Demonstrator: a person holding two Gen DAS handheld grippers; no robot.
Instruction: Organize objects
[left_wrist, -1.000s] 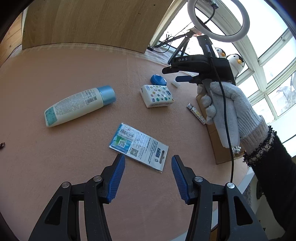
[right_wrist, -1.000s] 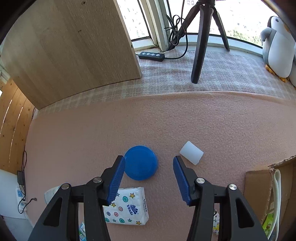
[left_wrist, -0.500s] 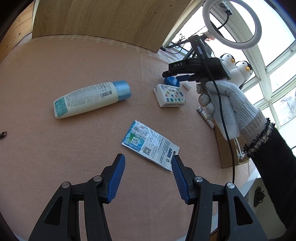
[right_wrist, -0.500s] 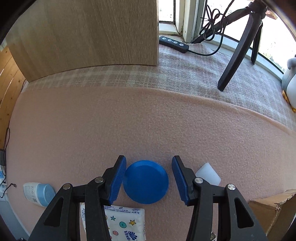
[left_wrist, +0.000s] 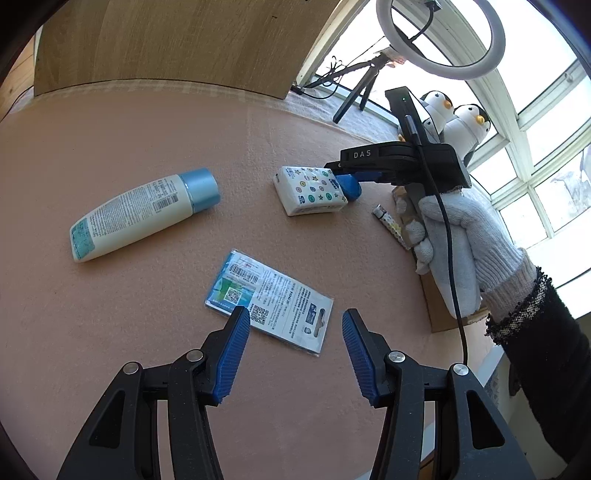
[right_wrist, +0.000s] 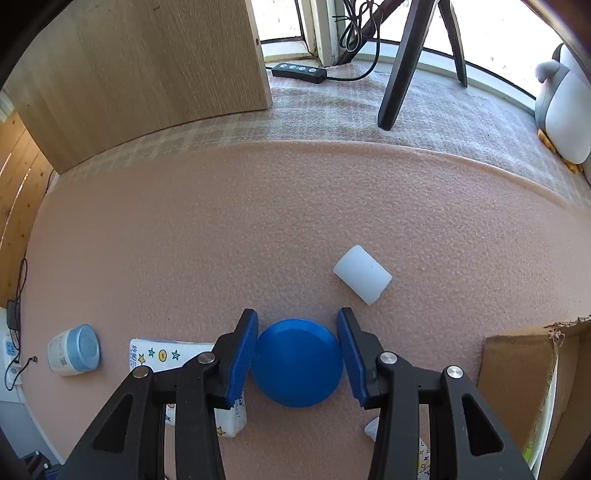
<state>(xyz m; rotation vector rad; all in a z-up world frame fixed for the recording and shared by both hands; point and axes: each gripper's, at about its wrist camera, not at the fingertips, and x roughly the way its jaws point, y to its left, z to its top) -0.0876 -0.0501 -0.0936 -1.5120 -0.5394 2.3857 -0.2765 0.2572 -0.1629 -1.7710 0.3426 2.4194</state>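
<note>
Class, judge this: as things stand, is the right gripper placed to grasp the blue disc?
Probably yes. The right gripper is open with a finger on each side of the blue disc, nothing between them; the tissue pack lies just beside the left finger.

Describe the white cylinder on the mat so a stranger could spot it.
On the pink felt mat, look just beyond the round blue plastic lid. The small white plastic cylinder lies there on its side, alone: the only plain, unprinted item.

The left wrist view looks down from higher over the desk (left_wrist: 110, 332) toward 1 o'clock, the right wrist view sits low and close, and both share the tissue pack (left_wrist: 310, 190) (right_wrist: 166, 356).
</note>
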